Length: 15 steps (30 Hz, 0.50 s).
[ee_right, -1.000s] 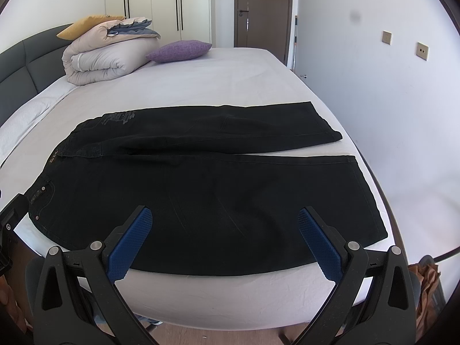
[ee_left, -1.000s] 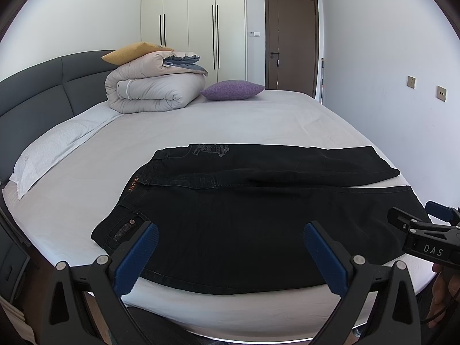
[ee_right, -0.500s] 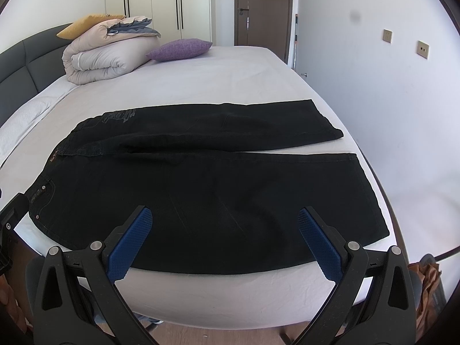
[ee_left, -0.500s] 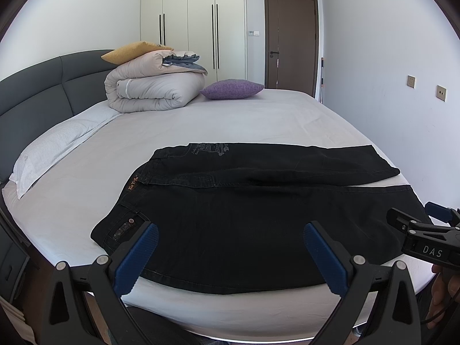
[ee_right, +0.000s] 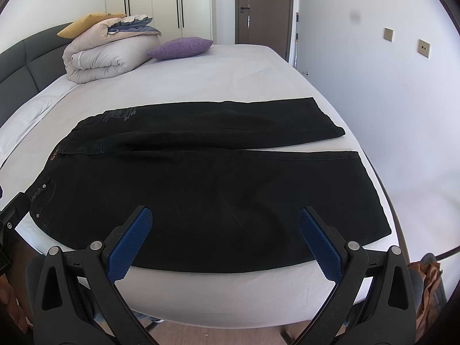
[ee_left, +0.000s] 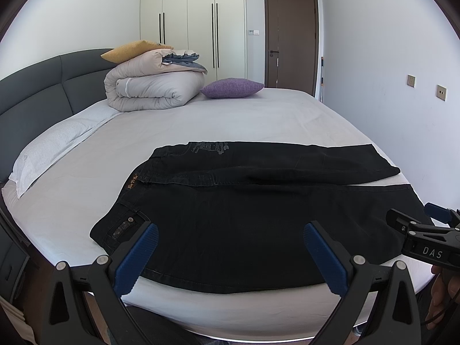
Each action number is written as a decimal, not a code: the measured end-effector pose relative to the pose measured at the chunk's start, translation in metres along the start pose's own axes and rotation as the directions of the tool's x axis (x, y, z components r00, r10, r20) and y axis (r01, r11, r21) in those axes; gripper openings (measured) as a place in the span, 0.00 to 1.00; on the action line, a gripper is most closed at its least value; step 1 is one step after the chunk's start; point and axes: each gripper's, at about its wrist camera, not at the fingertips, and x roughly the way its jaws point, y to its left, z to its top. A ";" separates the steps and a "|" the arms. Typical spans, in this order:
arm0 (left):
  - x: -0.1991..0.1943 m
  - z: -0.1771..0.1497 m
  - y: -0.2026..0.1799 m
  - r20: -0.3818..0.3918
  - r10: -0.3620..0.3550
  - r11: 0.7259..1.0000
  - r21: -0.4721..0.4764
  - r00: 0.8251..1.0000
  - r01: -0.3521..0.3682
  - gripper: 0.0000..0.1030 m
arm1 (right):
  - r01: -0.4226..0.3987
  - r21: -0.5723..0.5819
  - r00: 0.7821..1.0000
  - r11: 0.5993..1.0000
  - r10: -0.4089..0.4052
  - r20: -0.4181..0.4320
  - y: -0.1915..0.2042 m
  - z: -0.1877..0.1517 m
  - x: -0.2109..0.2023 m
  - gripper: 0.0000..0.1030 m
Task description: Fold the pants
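Black jeans spread flat across the near edge of the bed, waistband toward the left, both legs running to the right and lying side by side, the farther leg slightly shorter in reach and just overlapping the nearer one near the crotch. Left hand-held gripper hovering over the near hem of the jeans with blue pads spread wide, nothing between them. Right hand-held gripper likewise spread wide above the nearer leg, holding nothing; seen also at the right border of the left wrist view. Farther back on the mattress, well apart from the jeans: a rolled beige duvet with a mustard cushion on top, a purple cushion just beside it, and a white pillow along the grey padded headboard. Beyond the bed, cream wardrobe doors and a brown door. Bare sheet between the grippers and the jeans, with nothing lying on the denim.
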 end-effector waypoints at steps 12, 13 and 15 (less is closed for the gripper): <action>0.003 -0.019 -0.009 0.001 0.045 0.999 -0.006 0.999 -0.045 1.00 | -0.034 -0.012 0.999 0.999 0.033 -0.040 0.005 -0.001 0.011 1.00; 0.003 -0.021 -0.010 0.012 0.057 0.998 0.001 0.998 -0.057 1.00 | -0.040 -0.013 0.998 0.999 0.040 -0.049 0.005 0.000 0.015 1.00; 0.006 -0.028 -0.014 0.023 0.075 0.996 0.037 0.997 -0.076 1.00 | -0.059 -0.018 0.996 0.998 0.058 -0.069 0.005 0.001 0.024 1.00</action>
